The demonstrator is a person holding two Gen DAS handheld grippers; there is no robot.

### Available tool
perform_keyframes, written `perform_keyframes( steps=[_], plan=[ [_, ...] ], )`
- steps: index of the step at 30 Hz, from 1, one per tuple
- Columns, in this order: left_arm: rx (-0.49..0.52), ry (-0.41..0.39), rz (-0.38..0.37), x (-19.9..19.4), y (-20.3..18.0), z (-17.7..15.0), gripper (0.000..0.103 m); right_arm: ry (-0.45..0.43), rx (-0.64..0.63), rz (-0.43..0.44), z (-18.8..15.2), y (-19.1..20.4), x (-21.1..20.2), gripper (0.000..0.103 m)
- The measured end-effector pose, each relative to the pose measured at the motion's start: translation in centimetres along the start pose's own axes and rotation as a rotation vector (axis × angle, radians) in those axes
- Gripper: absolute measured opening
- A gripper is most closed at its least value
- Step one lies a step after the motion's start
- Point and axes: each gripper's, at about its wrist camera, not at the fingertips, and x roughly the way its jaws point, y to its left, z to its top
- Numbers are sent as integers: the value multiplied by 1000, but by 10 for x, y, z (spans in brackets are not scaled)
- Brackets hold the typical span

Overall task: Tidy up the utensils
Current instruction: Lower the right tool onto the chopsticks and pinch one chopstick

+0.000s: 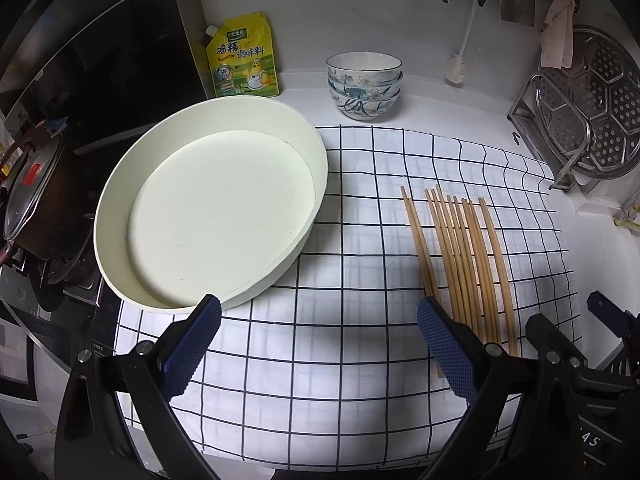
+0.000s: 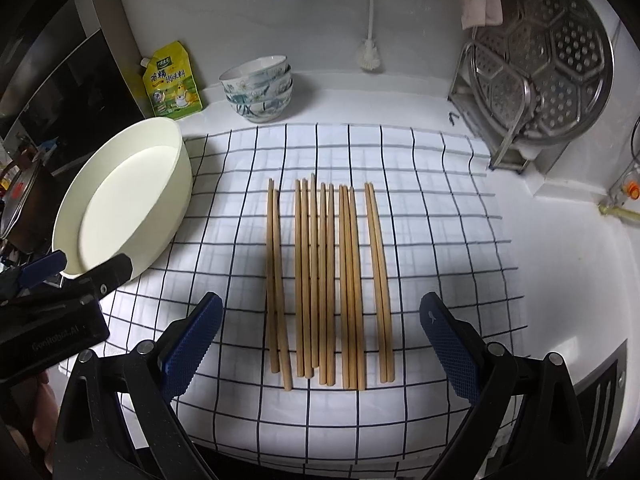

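Right wrist: right gripper [image 2: 320, 344] wide, empty, above chopsticks [image 2: 328, 280] on checked cloth [image 2: 440, 240] | left gripper [image 1: 320, 344] wide, empty, near cream tray [image 1: 120, 184]

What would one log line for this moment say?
left gripper: open, empty | right gripper: open, empty | chopsticks: on checked cloth | round tray: empty

The near ends of the chopsticks [image 1: 460, 256] hide behind the left gripper [image 1: 320, 340]. The pot [image 1: 34, 200] is cut off by the edge. The pouch [image 1: 242, 56] has tiny words.
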Motion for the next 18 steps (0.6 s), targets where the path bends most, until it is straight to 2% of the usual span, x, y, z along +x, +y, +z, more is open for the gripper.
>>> perform_keyframes(
  steps=[4, 9, 12, 18],
  plan=[
    [6, 5, -43, 9, -11, -2, 97, 10, 38, 46, -7, -21, 8, 94],
    [2, 6, -71, 26, -25, -6, 97, 19, 61, 17, -12, -51, 23, 94],
    [-11, -22, -48, 37, -35, -7, 97, 12, 82, -29, -15, -72, 38, 94],
    [7, -14, -36, 65, -54, -10, 97, 17, 45, -46, -21, -93, 69, 94]
  ],
)
